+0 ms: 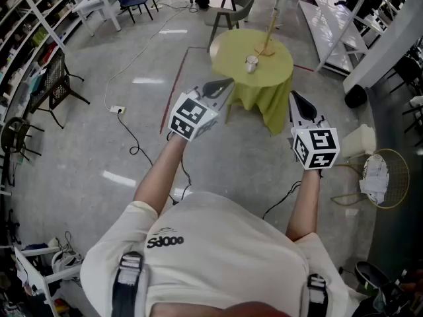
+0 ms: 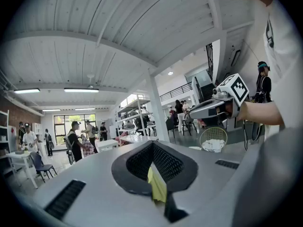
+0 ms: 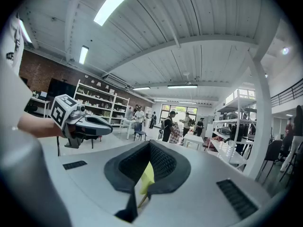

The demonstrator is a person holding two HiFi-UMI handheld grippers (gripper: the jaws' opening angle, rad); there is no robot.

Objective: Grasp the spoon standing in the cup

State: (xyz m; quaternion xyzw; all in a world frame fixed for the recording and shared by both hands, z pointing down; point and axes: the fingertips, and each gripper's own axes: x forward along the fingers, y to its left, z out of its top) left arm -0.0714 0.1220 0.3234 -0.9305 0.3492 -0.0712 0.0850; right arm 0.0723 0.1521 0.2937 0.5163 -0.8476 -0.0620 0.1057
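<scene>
A person stands well short of a round table (image 1: 232, 45) draped in yellow-green cloth, a gripper in each hand aimed toward it. The left gripper (image 1: 225, 85) and right gripper (image 1: 297, 100) both have their jaws pressed together on nothing. The cup (image 1: 252, 63) sits near the middle of the table, just beside a wooden post (image 1: 269, 35). The spoon should be standing in the cup, but from here it is too small to pick out.

The likely hazards lie in the approach. A gripper that reaches the cup with its jaws together would probably push the spoon aside or tip the light cup rather than take hold. A wide swing near the table could strike the post. A cord (image 1: 131, 139) trails across the floor on the near side of the table, to the person's left, and could catch a foot.

The count is two grippers, one table, one cup, one post and one cord. The spoon cannot be counted.
</scene>
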